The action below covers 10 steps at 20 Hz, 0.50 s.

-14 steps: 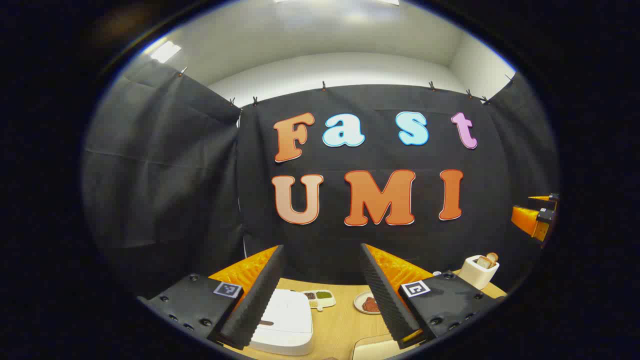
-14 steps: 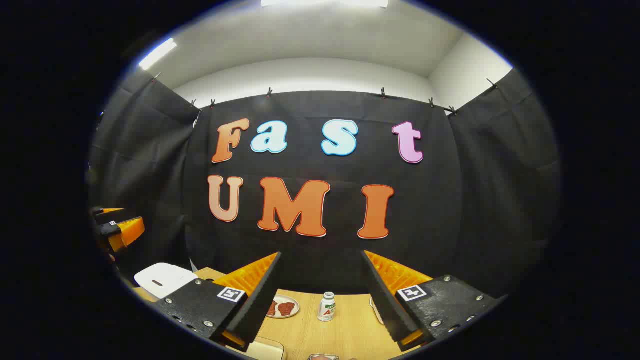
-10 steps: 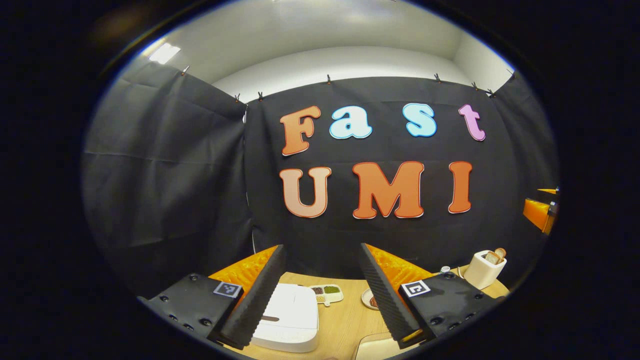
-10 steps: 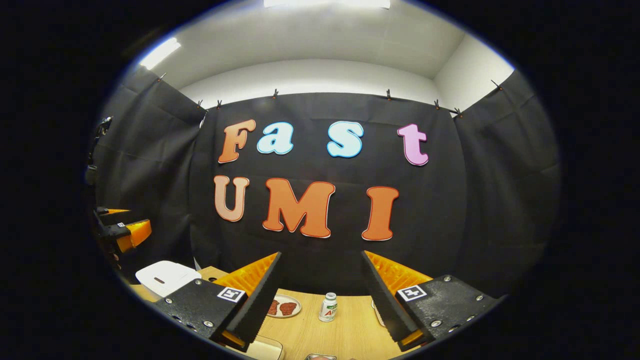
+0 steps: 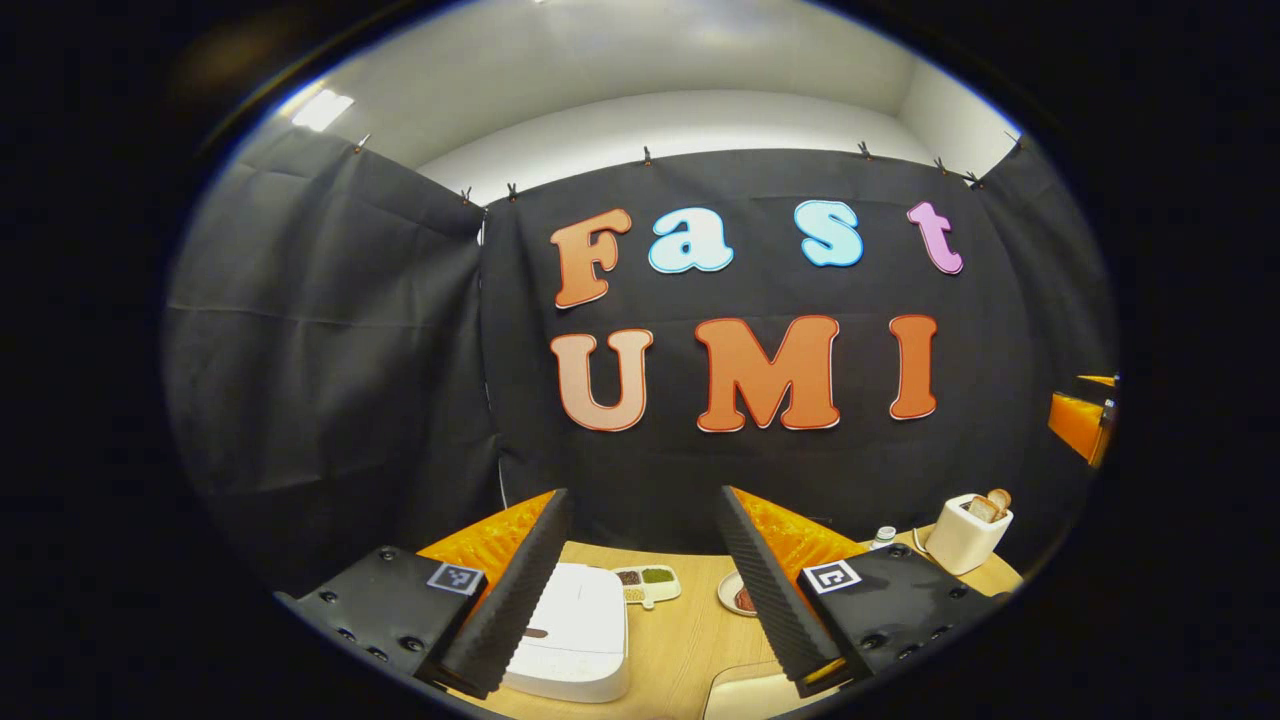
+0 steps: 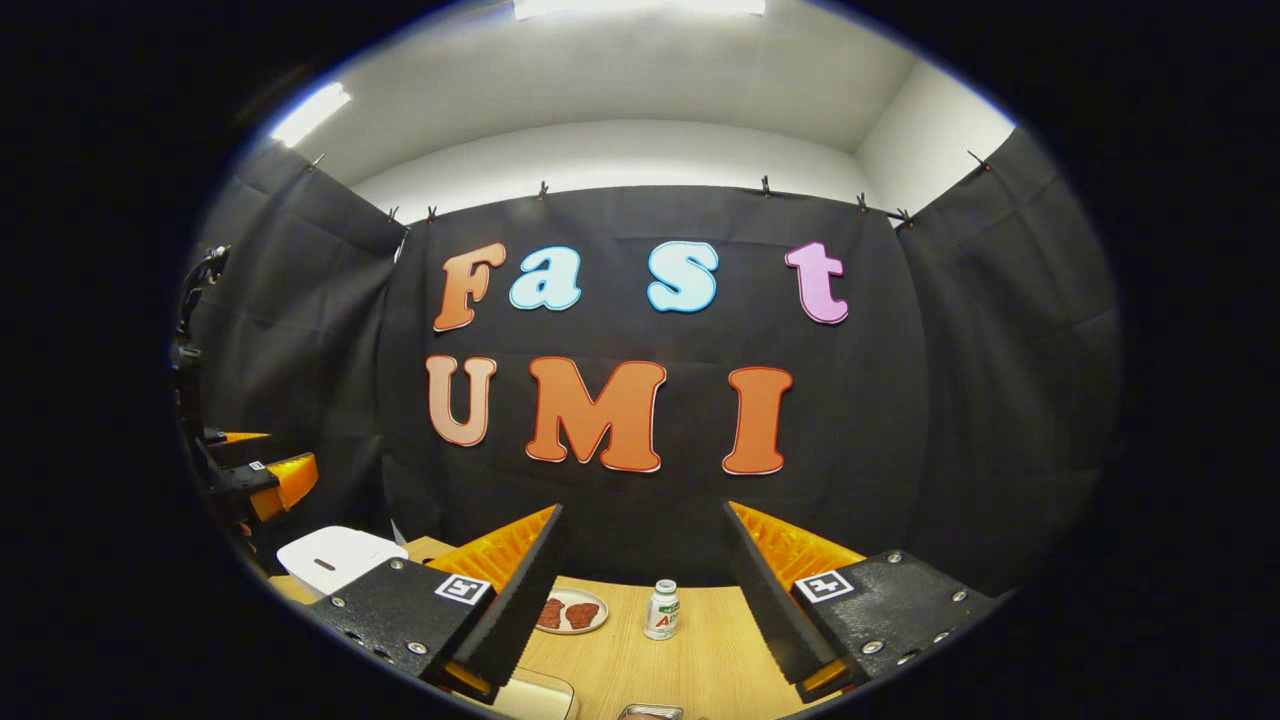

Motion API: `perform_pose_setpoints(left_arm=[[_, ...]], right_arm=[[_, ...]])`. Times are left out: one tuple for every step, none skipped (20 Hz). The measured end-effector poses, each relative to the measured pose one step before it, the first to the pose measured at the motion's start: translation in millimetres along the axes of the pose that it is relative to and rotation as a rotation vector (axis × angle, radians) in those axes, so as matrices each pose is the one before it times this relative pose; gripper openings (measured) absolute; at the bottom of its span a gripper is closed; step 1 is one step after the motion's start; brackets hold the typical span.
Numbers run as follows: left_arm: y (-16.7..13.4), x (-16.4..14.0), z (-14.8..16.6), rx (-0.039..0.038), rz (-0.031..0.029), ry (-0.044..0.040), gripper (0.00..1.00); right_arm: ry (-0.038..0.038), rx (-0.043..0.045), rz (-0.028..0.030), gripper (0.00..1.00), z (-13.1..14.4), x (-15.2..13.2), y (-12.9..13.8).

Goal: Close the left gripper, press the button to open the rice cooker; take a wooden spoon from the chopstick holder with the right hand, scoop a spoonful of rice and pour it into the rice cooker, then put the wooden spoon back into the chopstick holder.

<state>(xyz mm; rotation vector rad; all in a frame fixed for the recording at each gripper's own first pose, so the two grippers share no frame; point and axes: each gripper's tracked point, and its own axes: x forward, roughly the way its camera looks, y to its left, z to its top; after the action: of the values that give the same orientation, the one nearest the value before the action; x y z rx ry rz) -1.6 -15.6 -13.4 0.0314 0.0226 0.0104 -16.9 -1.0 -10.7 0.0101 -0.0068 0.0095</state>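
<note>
White and closed, the rice cooker (image 5: 570,632) sits on the wooden table (image 5: 680,650), below and ahead of the left gripper (image 5: 640,590), whose fingers are spread apart. The right gripper (image 6: 640,600) is spread too, holding nothing. Its rigid, smooth plastic lid probably needs a firm press on the dark slot-like button (image 5: 533,632) with fingers pressed together

I see a white rice cooker (image 5: 570,640) on the light wood-grain surface (image 5: 680,650). The divided tray (image 5: 645,585) holds green and brown fillings, the toaster (image 5: 965,535) is cream, and the small bottle (image 6: 661,610) is white.
</note>
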Motion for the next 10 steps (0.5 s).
perform_pose_setpoints(left_arm=[[-1.28,-0.48,1.97,0.00969,-0.00325,-0.00859,0.98],[-1.88,0.66,0.65,0.00734,-0.00587,-0.00798,0.98],[-2.72,0.84,0.03,0.00328,-0.00739,-0.00282,0.98],[-2.93,0.1,-0.96,0.00194,-0.00874,-0.00206,0.97],[-0.68,1.4,1.48,0.00377,-0.00319,-0.00544,0.97],[-0.29,1.11,2.36,0.00381,-0.00484,-0.00728,0.98],[0.62,1.23,2.66,0.0082,0.00271,-0.00472,0.98],[4.27,1.7,1.98,0.01301,0.01177,-0.00238,1.0],[4.82,1.24,1.75,0.00765,0.01024,0.00013,0.97],[2.54,1.4,0.63,-0.00969,0.00077,-0.00265,1.0]], right_arm=[[0.0025,-0.00555,-0.00741,0.95,-1.71,-1.7,0.12],[0.00339,-0.0054,-0.00713,0.95,-1.45,-0.11,0.27],[0.00357,-0.00756,-0.0028,0.95,-3.32,-0.18,1.36],[0.00412,-0.01031,-0.00451,0.95,-2.24,1.37,-0.4],[0.00496,-0.01129,-0.00367,0.95,-2.95,0.16,-0.16],[0.00261,-0.00662,-0.0057,0.93,-1.64,1.44,-1.3],[0.00688,-0.00185,-0.00241,0.95,-2.8,0.48,-0.47],[0.00406,0.00548,-0.00197,0.95,-1.33,1.02,0.06],[0.00302,0.00924,-0.00118,0.95,-0.35,2.52,0.42],[0.00606,0.00646,0.00039,0.95,-0.99,2.01,-0.16]])
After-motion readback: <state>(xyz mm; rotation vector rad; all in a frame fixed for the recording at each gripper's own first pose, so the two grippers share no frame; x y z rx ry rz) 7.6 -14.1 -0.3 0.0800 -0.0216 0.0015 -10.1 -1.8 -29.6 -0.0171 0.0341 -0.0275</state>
